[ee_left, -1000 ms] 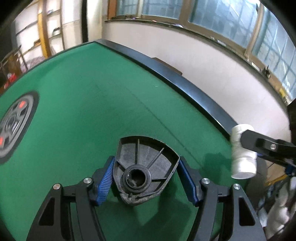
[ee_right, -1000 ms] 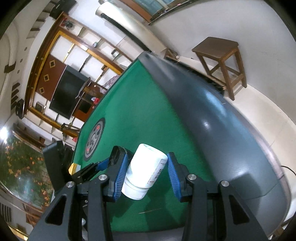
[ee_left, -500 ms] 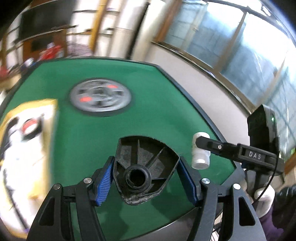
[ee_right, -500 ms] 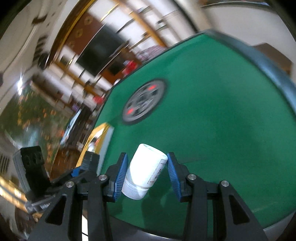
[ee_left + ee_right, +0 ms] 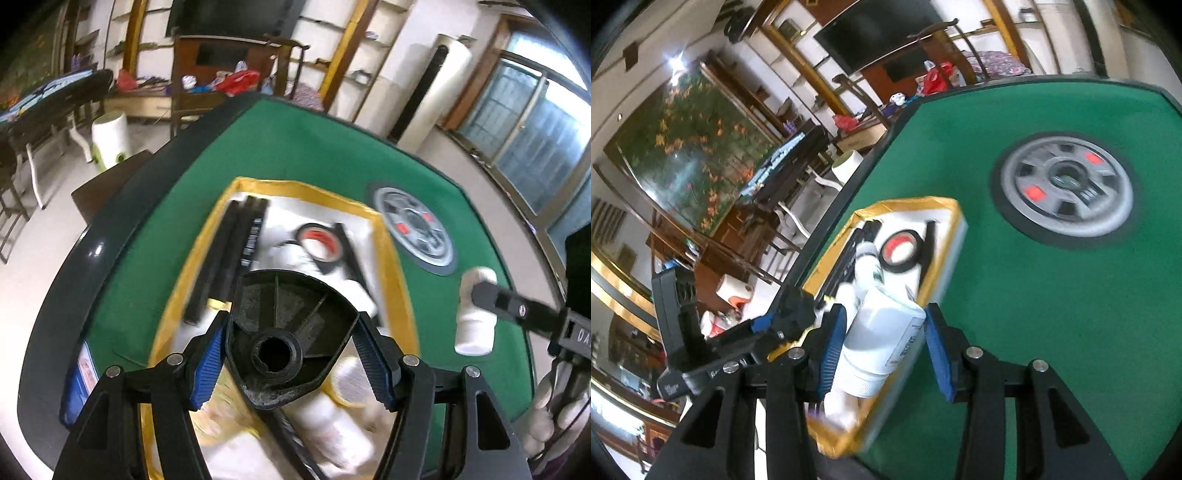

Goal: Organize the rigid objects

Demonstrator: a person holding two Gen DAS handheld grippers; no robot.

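My left gripper [image 5: 290, 360] is shut on a black ribbed plastic part [image 5: 284, 332] with a round hub hole, held above a white tray with a yellow rim [image 5: 391, 243]. My right gripper [image 5: 884, 347] is shut on a white bottle [image 5: 882, 339], which also shows at the right of the left wrist view as the white bottle [image 5: 474, 314]. In the tray lie long black bars [image 5: 229, 254], a black and red tape roll [image 5: 319, 243], white bottles [image 5: 332, 428] and a pale tape roll [image 5: 351, 380]. The tray [image 5: 945, 214] sits near the table's left edge.
The green felt table [image 5: 314, 155] has a dark raised rim [image 5: 62, 288]. A grey round disc with red marks [image 5: 1067, 184] is set in the felt right of the tray. A blue flat pack [image 5: 79, 384] lies left of the tray. Chairs and shelves stand beyond.
Both grippers swung sideways across the table, each keeping its object. The tray with its contents has come under the left gripper, and the grey disc has shifted right in both views.
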